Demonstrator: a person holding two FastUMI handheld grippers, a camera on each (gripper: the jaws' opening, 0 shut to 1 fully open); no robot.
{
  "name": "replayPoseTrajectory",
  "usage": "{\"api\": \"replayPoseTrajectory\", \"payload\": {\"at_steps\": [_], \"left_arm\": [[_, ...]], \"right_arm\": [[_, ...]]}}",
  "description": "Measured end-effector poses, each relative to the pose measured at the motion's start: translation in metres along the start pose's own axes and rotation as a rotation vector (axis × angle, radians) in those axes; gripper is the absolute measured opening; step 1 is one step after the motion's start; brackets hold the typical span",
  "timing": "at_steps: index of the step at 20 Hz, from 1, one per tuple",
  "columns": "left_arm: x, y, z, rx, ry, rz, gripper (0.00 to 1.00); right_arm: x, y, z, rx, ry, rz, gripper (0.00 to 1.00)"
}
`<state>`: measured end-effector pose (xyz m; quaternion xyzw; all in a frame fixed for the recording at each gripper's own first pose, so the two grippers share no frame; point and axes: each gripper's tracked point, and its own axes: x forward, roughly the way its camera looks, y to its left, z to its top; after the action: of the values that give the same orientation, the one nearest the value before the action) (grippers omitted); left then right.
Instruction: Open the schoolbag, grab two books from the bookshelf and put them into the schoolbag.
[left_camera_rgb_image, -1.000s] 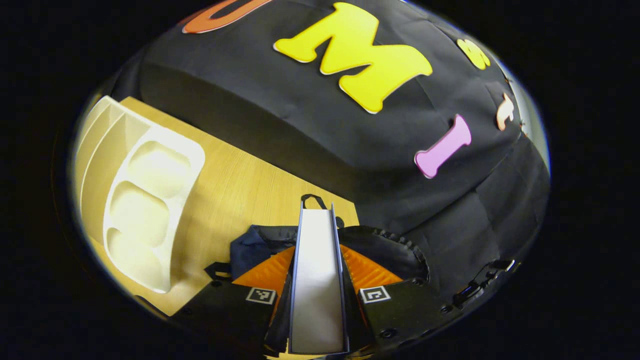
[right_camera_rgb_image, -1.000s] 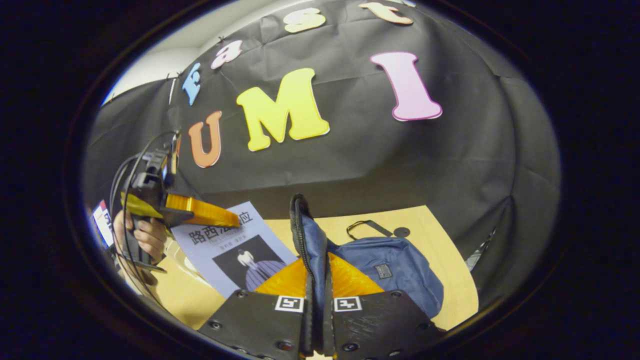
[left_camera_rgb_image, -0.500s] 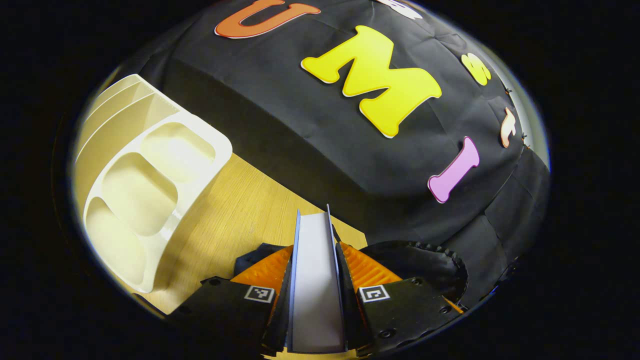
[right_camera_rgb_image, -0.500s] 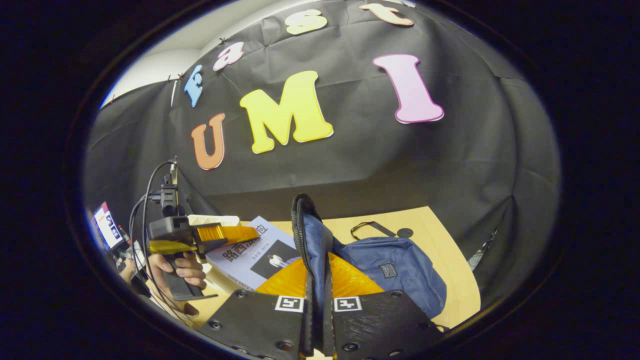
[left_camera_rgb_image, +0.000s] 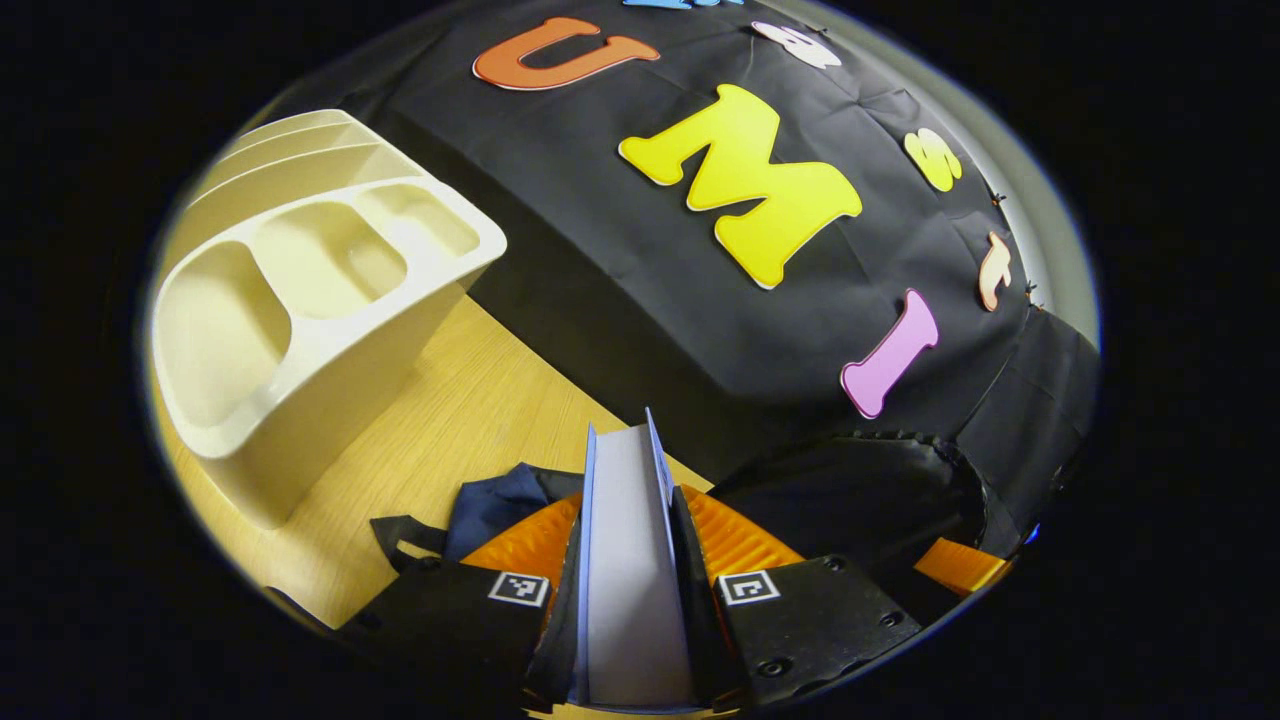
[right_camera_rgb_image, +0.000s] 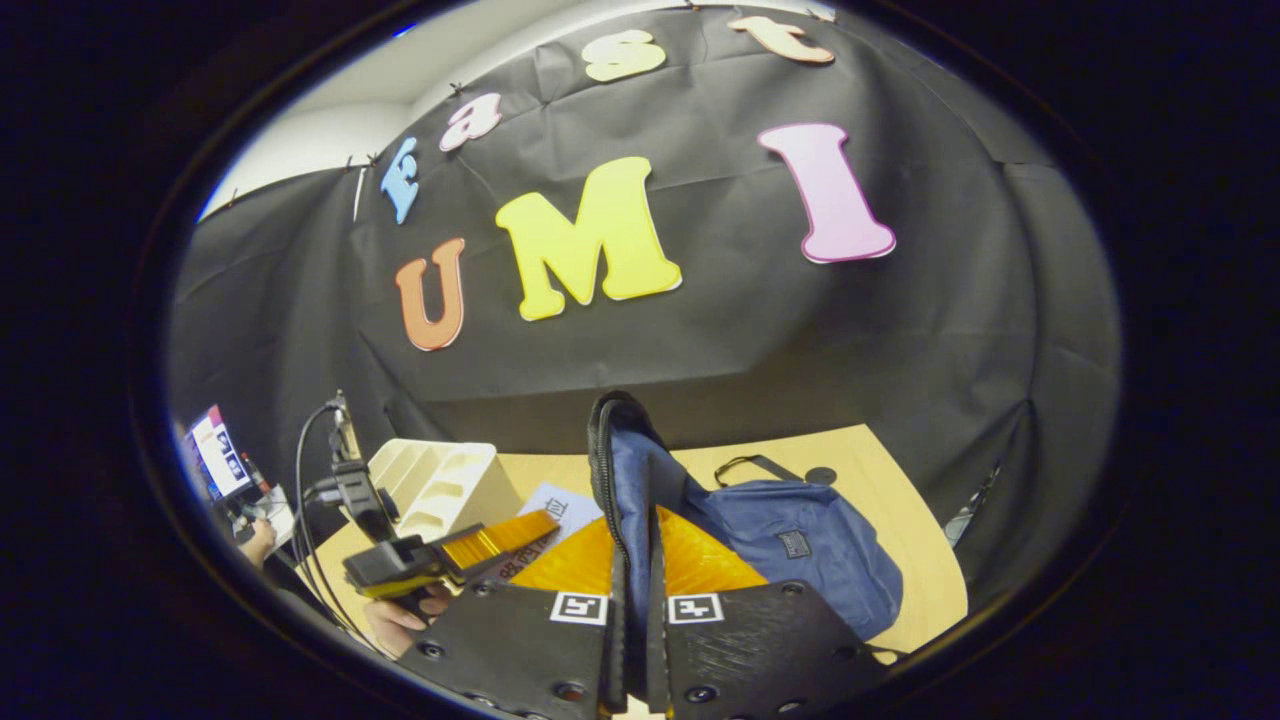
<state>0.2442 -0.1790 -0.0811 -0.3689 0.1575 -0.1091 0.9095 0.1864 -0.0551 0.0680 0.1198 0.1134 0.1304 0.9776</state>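
Navy fabric schoolbag flap pinched by right claw; left claw grips book.

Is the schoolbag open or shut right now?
Open. The right tool pinches the zipper-edged flap and holds it up off the schoolbag; the left tool holds a book beside the opening.

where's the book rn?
The pale grey-blue paperback book is clamped edge-on in the left tool, bottom centre of the left gripper view, above the dark blue fabric schoolbag, right of the cream plastic bookshelf.
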Motion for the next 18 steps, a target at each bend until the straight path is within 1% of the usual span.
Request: {"api": "replayPoseTrajectory", "payload": {"at_steps": [2, 6, 7, 8, 9, 10, 11, 15, 17, 18], "left_arm": [[0.007, 0.000, -0.007, -0.044, 0.002, -0.014, 0.48], [0.016, -0.011, -0.035, -0.046, 0.036, -0.044, 0.48], [0.021, -0.013, -0.042, -0.055, 0.051, -0.052, 0.48], [0.024, -0.017, -0.050, -0.065, 0.069, -0.065, 0.48], [0.028, -0.020, -0.060, -0.063, 0.086, -0.074, 0.48], [0.032, -0.023, -0.068, -0.055, 0.091, -0.084, 0.53], [0.035, -0.025, -0.074, -0.055, 0.097, -0.094, 0.49], [0.050, -0.028, -0.107, -0.135, 0.181, -0.119, 0.49], [0.050, -0.028, -0.106, -0.135, 0.178, -0.122, 0.50], [0.050, -0.024, -0.106, -0.119, 0.184, -0.106, 0.50]], "right_arm": [[0.004, 0.009, 0.000, -0.004, 0.005, 0.014, 0.07], [0.009, 0.021, -0.002, -0.028, 0.010, 0.028, 0.07], [0.011, 0.023, -0.002, -0.032, 0.012, 0.032, 0.05], [0.011, 0.025, -0.003, -0.036, 0.014, 0.036, 0.07], [0.013, 0.025, -0.005, -0.034, 0.016, 0.038, 0.07], [0.014, 0.025, -0.004, -0.034, 0.016, 0.040, 0.07], [0.014, 0.024, -0.004, -0.037, 0.015, 0.041, 0.07], [0.015, 0.014, 0.002, -0.013, -0.002, 0.025, 0.07], [0.015, 0.013, 0.000, -0.008, 0.000, 0.026, 0.07], [0.015, 0.012, -0.001, -0.009, 0.001, 0.024, 0.07]]}}
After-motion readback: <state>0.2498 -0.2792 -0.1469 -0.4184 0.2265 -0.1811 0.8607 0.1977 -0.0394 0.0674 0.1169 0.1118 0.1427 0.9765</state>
